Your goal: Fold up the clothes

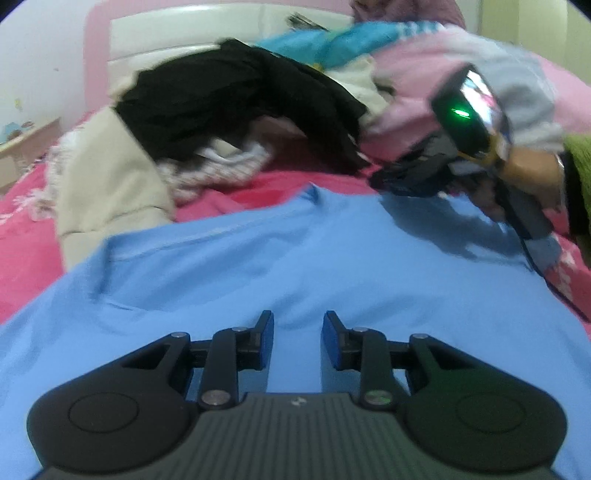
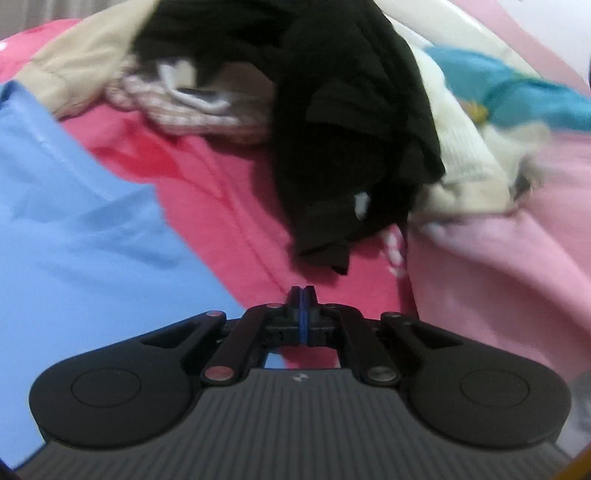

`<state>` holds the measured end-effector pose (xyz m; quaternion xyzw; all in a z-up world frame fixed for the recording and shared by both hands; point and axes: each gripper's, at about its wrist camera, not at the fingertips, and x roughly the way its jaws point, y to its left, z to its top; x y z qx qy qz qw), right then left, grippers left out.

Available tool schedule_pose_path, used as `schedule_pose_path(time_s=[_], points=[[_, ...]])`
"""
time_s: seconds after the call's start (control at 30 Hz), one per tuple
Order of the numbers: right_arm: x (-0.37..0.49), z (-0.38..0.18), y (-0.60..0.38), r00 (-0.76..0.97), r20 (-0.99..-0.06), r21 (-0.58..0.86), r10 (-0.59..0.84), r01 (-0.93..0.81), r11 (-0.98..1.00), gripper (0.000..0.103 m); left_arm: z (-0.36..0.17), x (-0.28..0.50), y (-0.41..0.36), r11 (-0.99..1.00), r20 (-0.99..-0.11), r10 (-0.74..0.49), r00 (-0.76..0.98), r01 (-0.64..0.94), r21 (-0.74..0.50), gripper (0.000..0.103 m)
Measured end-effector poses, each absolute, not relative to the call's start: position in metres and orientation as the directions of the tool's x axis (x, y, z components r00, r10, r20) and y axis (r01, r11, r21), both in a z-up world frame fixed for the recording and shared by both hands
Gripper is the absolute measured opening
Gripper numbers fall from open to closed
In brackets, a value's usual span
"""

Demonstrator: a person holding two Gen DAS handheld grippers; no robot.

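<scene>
You have the blue shirt [image 1: 258,258] spread unfolded on the bed [image 2: 229,206], the far pile [image 1: 229,107] untouched, left gripper [image 1: 297,325] jaws spread and empty, right gripper [image 2: 302,295] jaws pressed together on nothing.

- Smooth, matt light-blue cloth shirt [image 1: 258,258]
- Matt black plastic left gripper [image 1: 297,334], ribbed grey body
- Soft black cloth garment [image 2: 351,129]
- Glossy cream padded headboard [image 1: 177,33]
</scene>
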<state>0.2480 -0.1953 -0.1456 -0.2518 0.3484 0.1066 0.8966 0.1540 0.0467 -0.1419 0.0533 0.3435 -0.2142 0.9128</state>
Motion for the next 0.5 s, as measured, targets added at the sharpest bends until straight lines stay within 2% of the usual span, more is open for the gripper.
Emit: schedule_pose_path(time_s=[0.07,0.13,0.27,0.37,0.43,0.5], points=[[0.244,-0.133,-0.199,0.757,-0.652,-0.354,0.039,-0.35,0.867,0.0,-0.132,0.158,0.066,0.92,-0.634,-0.336,0.696,0.386,-0.064,0.031],[0.236,-0.114,-0.198,0.754,-0.646,-0.277,0.122,-0.38,0.883,0.001,-0.127,0.168,0.089,0.941,-0.627,-0.298,0.719,0.33,-0.069,0.031],[0.234,-0.099,-0.183,0.622,-0.721,-0.054,0.304,-0.489,0.871,0.001,-0.136,0.206,0.126,0.969,-0.665,-0.235,0.709,0.221,-0.108,0.033],[0.246,-0.118,-0.159,0.533,-0.786,0.005,0.311,-0.499,0.866,0.001,-0.149,0.229,0.143,0.974,-0.691,-0.226,0.687,0.152,-0.167,0.026],[0.253,-0.129,-0.153,0.555,-0.78,0.011,0.289,-0.451,0.893,0.0,-0.142,0.226,0.149,0.97,-0.68,-0.235,0.694,0.122,-0.212,0.027],[0.256,-0.125,-0.157,0.573,-0.766,0.043,0.292,-0.407,0.912,0.0,-0.127,0.215,0.15,0.974,-0.656,-0.214,0.724,0.111,-0.195,0.037]])
